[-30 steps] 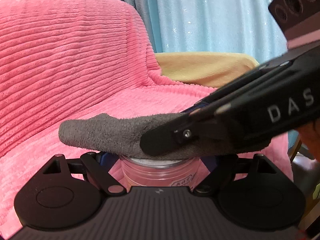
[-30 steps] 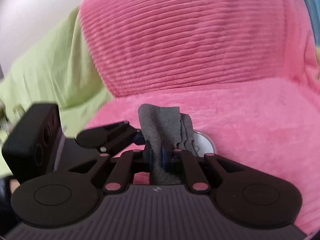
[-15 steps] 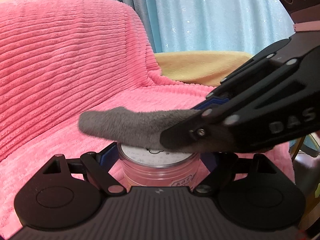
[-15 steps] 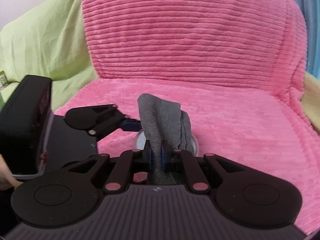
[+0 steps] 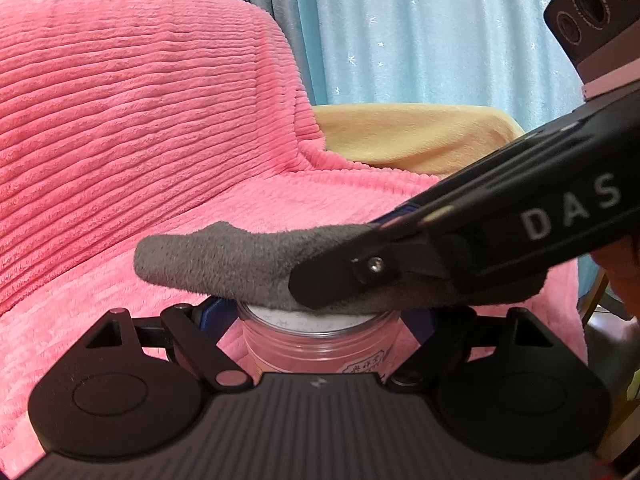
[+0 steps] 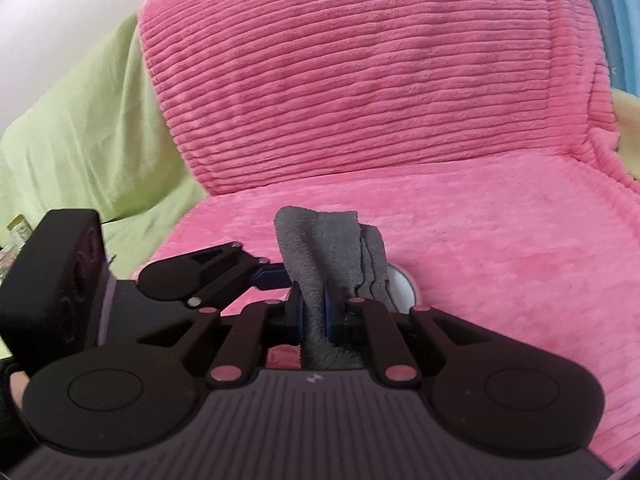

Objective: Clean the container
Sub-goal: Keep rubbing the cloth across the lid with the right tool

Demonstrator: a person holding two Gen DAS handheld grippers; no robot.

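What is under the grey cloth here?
Under the grey cloth sits a clear container with a white lid, held in the left claw. Most of the lid top is covered; the right claw clamps the cloth.

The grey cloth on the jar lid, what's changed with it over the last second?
The grey cloth swept right, baring part of the lid, then slid back left over it. The right tongs kept their pinch on the cloth, and the left tongs kept their hold on the jar.
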